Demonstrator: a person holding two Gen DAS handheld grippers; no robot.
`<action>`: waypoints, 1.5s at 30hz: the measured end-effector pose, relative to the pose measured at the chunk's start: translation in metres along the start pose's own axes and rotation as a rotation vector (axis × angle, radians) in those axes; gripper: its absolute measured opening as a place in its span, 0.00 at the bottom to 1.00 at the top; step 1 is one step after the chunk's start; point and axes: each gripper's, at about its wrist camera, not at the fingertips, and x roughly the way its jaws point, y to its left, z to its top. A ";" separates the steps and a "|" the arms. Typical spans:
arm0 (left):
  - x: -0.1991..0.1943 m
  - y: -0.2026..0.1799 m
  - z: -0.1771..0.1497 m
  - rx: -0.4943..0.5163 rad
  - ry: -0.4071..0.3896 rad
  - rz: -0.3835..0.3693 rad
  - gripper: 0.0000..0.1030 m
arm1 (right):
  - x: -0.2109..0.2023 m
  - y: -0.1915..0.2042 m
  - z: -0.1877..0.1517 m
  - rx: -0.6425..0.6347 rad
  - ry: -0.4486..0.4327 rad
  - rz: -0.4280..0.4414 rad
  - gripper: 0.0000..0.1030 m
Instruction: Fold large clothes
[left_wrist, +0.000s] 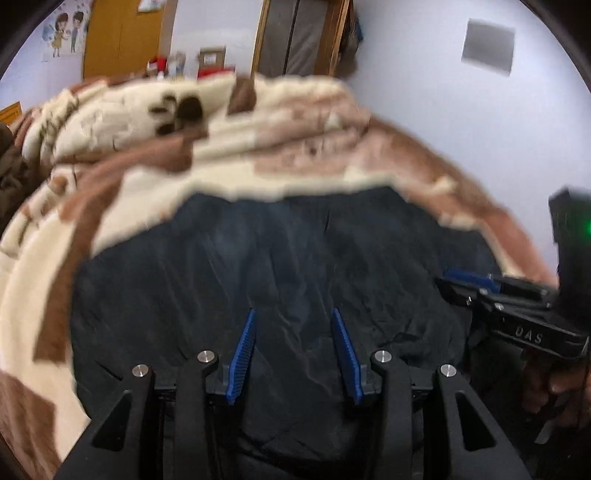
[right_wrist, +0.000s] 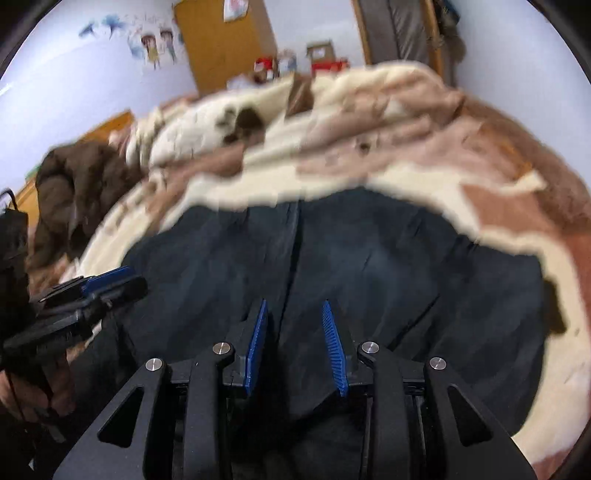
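Note:
A large black garment (left_wrist: 295, 254) lies spread flat on a cream and brown fleece blanket (left_wrist: 122, 192); it also shows in the right wrist view (right_wrist: 369, 258), with a seam down its middle. My left gripper (left_wrist: 293, 314) is open and empty just above the cloth near its front. My right gripper (right_wrist: 293, 304) is open and empty over the seam. Each gripper shows in the other's view: the right gripper (left_wrist: 465, 278) at the garment's right edge, the left gripper (right_wrist: 110, 280) at its left edge.
The blanket (right_wrist: 406, 158) is bunched in a ridge behind the garment. A brown coat (right_wrist: 74, 184) lies heaped at far left. Beyond are a wooden door (right_wrist: 221, 40), boxes (right_wrist: 325, 55) and pale walls.

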 end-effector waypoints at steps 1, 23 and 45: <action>0.009 0.001 -0.003 -0.010 0.016 0.004 0.44 | 0.009 -0.004 -0.001 0.010 0.012 0.003 0.31; 0.023 -0.001 -0.048 -0.058 0.118 0.053 0.45 | 0.032 0.009 -0.053 0.075 0.133 0.040 0.30; -0.030 -0.024 -0.046 -0.067 0.065 0.127 0.44 | -0.028 0.019 -0.053 0.085 0.063 0.002 0.35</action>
